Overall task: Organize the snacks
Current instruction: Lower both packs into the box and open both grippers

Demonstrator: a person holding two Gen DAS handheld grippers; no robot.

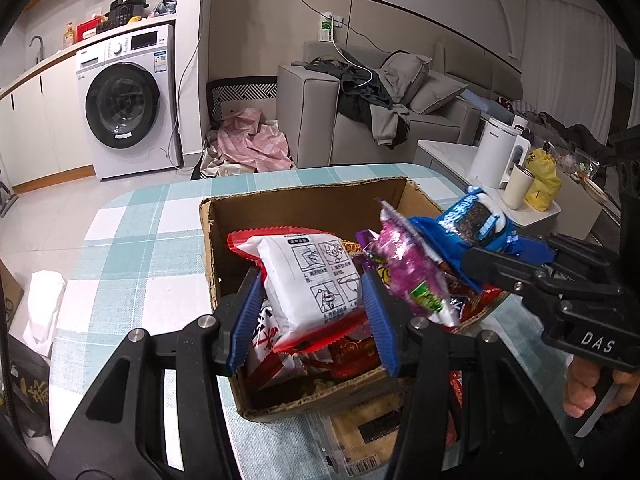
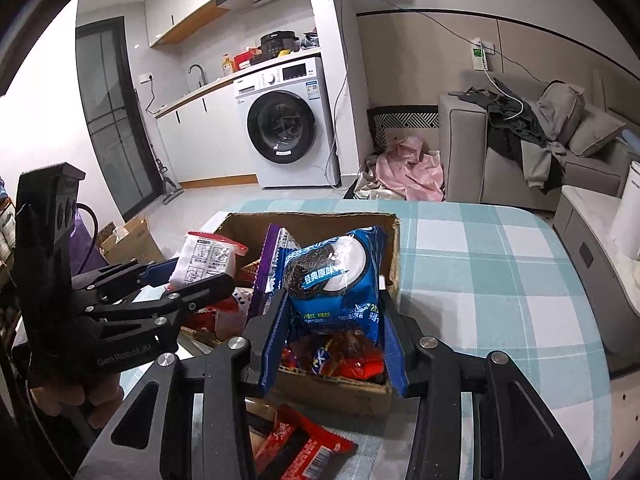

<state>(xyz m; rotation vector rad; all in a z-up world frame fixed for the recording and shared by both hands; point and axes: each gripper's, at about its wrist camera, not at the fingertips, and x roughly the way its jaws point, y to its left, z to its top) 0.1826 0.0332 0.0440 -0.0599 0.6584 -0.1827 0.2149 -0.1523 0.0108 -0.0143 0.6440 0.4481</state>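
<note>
Left gripper (image 1: 312, 312) sat low centre of its own view, blue ribbed fingers (image 1: 249, 312) pinching a white plastic snack packet with red crimped edges and printed instruction panels (image 1: 312, 284); the packet stood between the two pads, its upper half sticking up past the fingertips, over the open brown cardboard box (image 1: 304, 204). In the right wrist view the same packet (image 2: 208, 258) showed at mid left, clamped at the tips of the left gripper (image 2: 176, 276). Right gripper (image 2: 332, 328) was closed on a blue foil cookie packet with a black-and-white sandwich cookie picture (image 2: 336, 276), pads on both side edges of its lower half, top half clear above the fingers. A purple foil packet (image 2: 270, 264) stood just left of it, touching or overlapping; whether the pads also caught it, could not tell. From the left view the right gripper (image 1: 516, 252) came in from the right edge with the blue packet (image 1: 476, 224) and purple one (image 1: 408, 264) over the box's right side. Box sat on a teal-and-white checked tablecloth (image 1: 132, 252), red-wrapped snacks (image 2: 344, 360) piled inside. A red flat packet (image 2: 304, 448) lay on the cloth at bottom centre, outside the box.
</note>
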